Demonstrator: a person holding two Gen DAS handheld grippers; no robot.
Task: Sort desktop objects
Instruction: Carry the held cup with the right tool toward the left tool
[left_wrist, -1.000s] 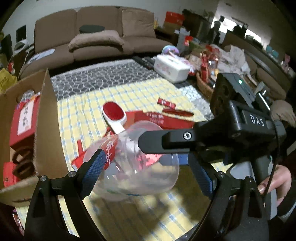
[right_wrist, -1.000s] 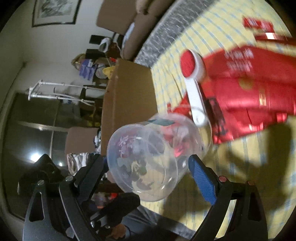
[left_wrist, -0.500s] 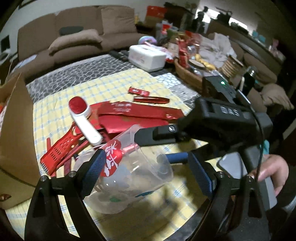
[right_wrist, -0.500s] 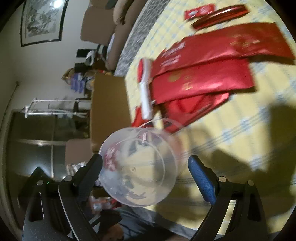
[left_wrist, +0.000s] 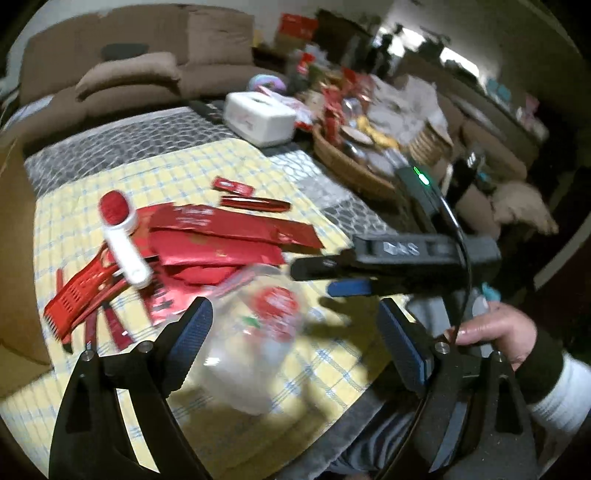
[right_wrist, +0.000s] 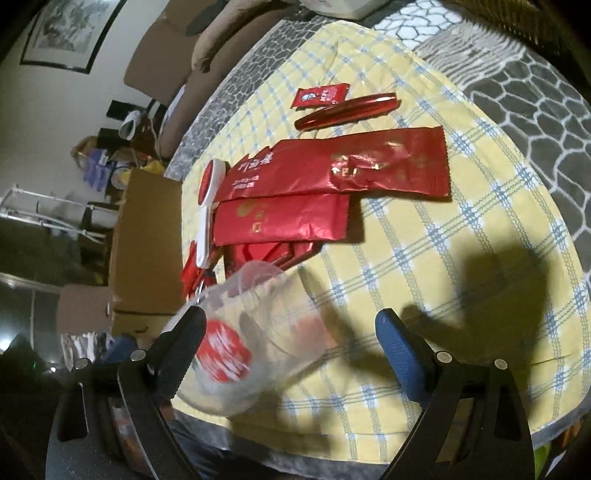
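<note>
A clear plastic cup (left_wrist: 258, 332) with a red label lies blurred on the yellow checked cloth near the table's front edge. It also shows in the right wrist view (right_wrist: 251, 339). My left gripper (left_wrist: 295, 332) is open around it, fingers apart from it. My right gripper (right_wrist: 291, 343) is open, its left finger close beside the cup. The right gripper (left_wrist: 347, 275) shows from the side in the left wrist view, above the cloth. Red foil packets (right_wrist: 332, 173), a white lint brush (left_wrist: 122, 236) and a red comb (left_wrist: 77, 295) lie behind the cup.
A cardboard box (right_wrist: 147, 236) stands at the table's left side. A small red sachet (right_wrist: 319, 96) and a red tube (right_wrist: 347, 110) lie farther back. A white tissue box (left_wrist: 258, 118) and a wicker basket (left_wrist: 351, 166) with clutter stand at the back right. A brown sofa is behind.
The cup has dropped from between the grippers to lie on the cloth. The right gripper has swung right and off the cup. Both cameras now look more down on the table.
</note>
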